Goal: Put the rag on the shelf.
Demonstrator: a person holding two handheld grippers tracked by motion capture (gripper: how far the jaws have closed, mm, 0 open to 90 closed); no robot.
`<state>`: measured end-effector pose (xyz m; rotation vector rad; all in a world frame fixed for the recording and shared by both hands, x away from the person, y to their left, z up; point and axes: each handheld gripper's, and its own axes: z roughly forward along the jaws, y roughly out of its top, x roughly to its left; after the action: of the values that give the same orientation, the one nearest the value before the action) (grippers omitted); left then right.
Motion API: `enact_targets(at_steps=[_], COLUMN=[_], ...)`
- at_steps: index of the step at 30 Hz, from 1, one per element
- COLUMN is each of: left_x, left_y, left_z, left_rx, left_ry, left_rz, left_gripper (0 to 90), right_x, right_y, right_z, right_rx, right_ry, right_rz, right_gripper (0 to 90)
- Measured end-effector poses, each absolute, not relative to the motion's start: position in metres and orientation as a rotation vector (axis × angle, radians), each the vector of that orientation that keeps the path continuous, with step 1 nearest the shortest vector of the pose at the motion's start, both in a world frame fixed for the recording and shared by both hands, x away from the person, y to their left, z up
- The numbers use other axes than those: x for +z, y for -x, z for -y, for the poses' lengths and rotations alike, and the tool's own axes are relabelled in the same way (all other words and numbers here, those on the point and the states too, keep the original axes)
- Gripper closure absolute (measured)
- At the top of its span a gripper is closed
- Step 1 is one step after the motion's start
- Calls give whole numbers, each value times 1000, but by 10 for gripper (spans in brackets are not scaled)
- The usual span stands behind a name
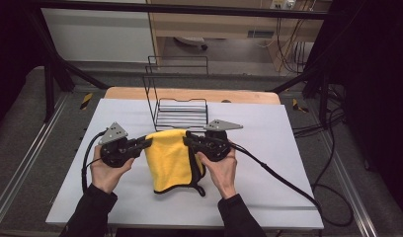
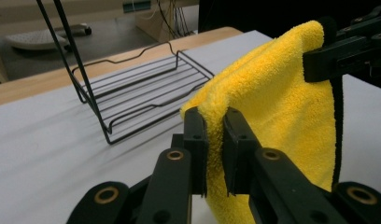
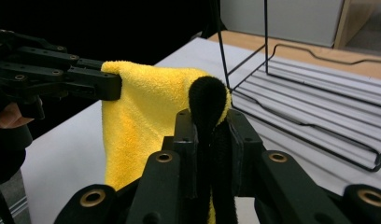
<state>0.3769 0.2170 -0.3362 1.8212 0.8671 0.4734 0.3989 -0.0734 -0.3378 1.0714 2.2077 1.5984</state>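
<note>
At centre frame the yellow cloth (image 1: 170, 158) hangs between the left gripper (image 1: 148, 142) and right gripper (image 1: 186, 141), each clamped on an upper corner, above the counter (image 1: 268, 148).

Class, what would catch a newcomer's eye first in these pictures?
A bright yellow terry cloth with black edging hangs mid-table, pinched at its top corners by the left gripper and right gripper. Just behind it stands a black wire rack on the pale grey table sheet.
</note>
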Motion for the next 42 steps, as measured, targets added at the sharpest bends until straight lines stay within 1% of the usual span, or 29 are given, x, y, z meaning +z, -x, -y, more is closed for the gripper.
enact_targets(at_steps=[4, 15, 29, 42], left_x=[-328, -299, -271, -241], left_y=[-376, -377, -391, -404], left_z=[-214, -207, -197, -198], left_rx=[494, 572, 636, 682], left_ry=[-1806, -1695, -1563, -1468], left_rz=[-840, -792, -739, -692], left_gripper=[810, 810, 811, 811], right_x=[-329, -299, -271, -241], right_y=[-396, -392, -395, -402], right_z=[78, 84, 88, 84], right_rx=[1617, 1673, 1707, 1741], right_ry=[-1041, -956, -880, -825], right_rz=[-2165, -2039, -1856, -1753], right_gripper=[765, 765, 766, 766])
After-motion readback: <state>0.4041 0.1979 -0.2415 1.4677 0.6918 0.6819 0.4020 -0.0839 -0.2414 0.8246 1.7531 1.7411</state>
